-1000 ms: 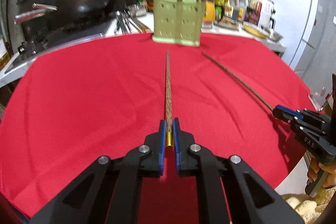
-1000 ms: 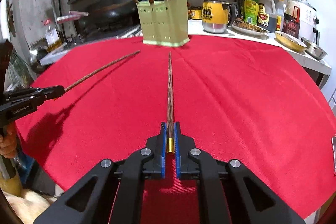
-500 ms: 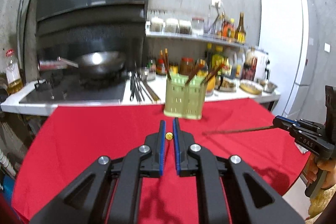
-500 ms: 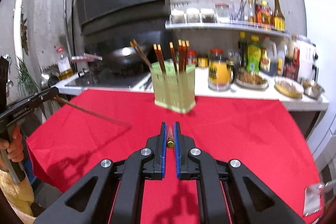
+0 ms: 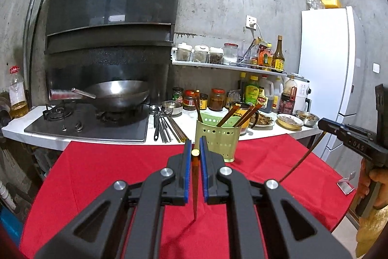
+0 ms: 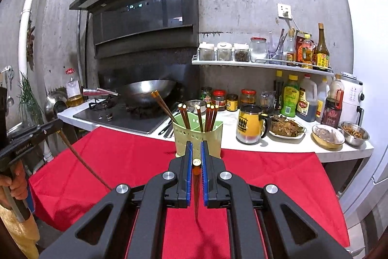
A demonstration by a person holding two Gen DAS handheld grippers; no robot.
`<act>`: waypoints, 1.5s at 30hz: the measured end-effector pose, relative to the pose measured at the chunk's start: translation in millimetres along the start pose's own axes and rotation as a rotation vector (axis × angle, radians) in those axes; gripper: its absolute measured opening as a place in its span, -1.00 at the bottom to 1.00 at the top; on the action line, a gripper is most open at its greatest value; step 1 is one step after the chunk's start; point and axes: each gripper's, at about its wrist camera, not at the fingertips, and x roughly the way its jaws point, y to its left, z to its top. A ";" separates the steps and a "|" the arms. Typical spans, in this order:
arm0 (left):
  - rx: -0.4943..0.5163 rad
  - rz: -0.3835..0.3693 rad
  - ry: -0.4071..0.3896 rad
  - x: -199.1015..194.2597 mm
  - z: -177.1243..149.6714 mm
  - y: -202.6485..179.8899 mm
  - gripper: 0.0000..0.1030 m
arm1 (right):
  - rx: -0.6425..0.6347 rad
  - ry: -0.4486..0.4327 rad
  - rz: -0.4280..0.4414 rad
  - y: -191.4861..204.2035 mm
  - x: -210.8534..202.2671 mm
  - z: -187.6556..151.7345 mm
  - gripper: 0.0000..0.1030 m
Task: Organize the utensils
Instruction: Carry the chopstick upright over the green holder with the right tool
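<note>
My left gripper (image 5: 195,145) is shut on the gold-capped end of a brown chopstick (image 5: 195,176), which hangs tip-down above the red cloth (image 5: 109,174). My right gripper (image 6: 196,146) is likewise shut on a second chopstick (image 6: 196,186), tip down. Straight ahead of both, at the cloth's far edge, stands the pale green perforated holder (image 5: 218,137) (image 6: 197,137) with several chopsticks in it. The left wrist view has the right gripper (image 5: 326,125) at its right edge, its chopstick (image 5: 300,159) dangling. The left gripper (image 6: 57,124) is at the left of the right wrist view.
Behind the cloth runs a white counter with a wok (image 5: 118,94) on the stove, loose utensils (image 5: 165,125), a yellow mug (image 6: 251,124), jars, bottles and food bowls (image 6: 327,135). A fridge (image 5: 325,69) stands right. A small metal stand (image 5: 345,185) sits at the cloth's right edge.
Both grippers have risen off the cloth and tipped up toward level. Each chopstick, first lying flat and pointing at the holder, has swung to hang tip-down from the jaws.
</note>
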 end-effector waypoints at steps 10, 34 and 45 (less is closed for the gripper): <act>0.022 0.007 0.046 19.9 -6.5 -3.2 -0.87 | 0.015 0.048 -0.011 -6.5 26.2 -3.9 -0.86; 0.036 -0.001 0.120 99.6 2.4 -6.9 -0.88 | 0.055 0.061 -0.084 -46.1 86.0 -9.0 -0.88; 0.074 -0.051 -0.055 161.0 108.9 -33.1 -0.88 | 0.048 -0.177 -0.064 -61.3 129.2 100.2 -0.87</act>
